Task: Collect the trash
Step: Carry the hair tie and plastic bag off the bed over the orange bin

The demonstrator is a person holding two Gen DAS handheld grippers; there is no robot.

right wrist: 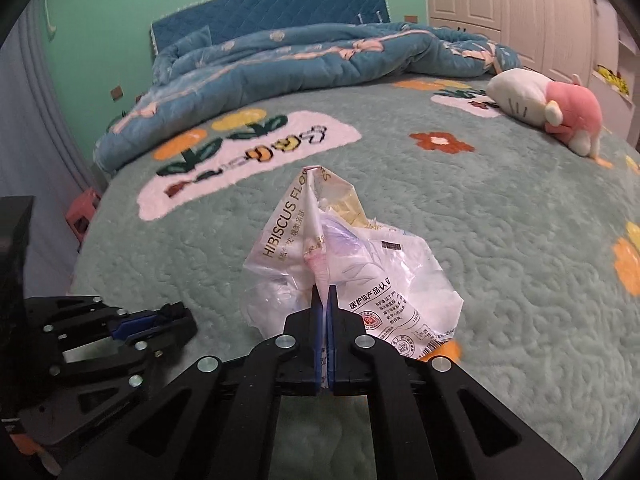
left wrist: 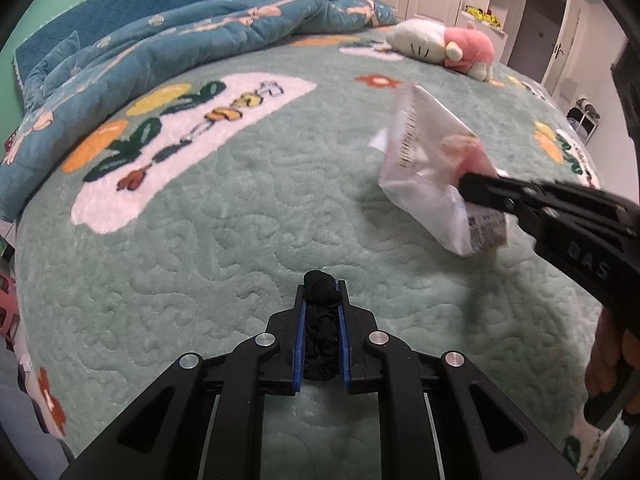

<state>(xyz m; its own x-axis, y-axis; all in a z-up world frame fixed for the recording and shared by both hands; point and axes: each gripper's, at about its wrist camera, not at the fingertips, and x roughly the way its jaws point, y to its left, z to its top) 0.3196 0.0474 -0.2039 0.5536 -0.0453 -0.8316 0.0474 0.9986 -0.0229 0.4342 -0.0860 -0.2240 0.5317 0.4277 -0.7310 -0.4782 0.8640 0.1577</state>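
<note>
A big bed with a fuzzy green blanket (right wrist: pixel 500 240) fills the room. The step now is grabbing trash. The right claw (right wrist: pixel 324 300) is squeezed tight on a crinkly white wrapper (right wrist: pixel 352 264) sticking out just ahead of it. Next, lift it gently away. The left claw (left wrist: pixel 322 312) is pinched on a black bundle (left wrist: pixel 320 324).
</note>
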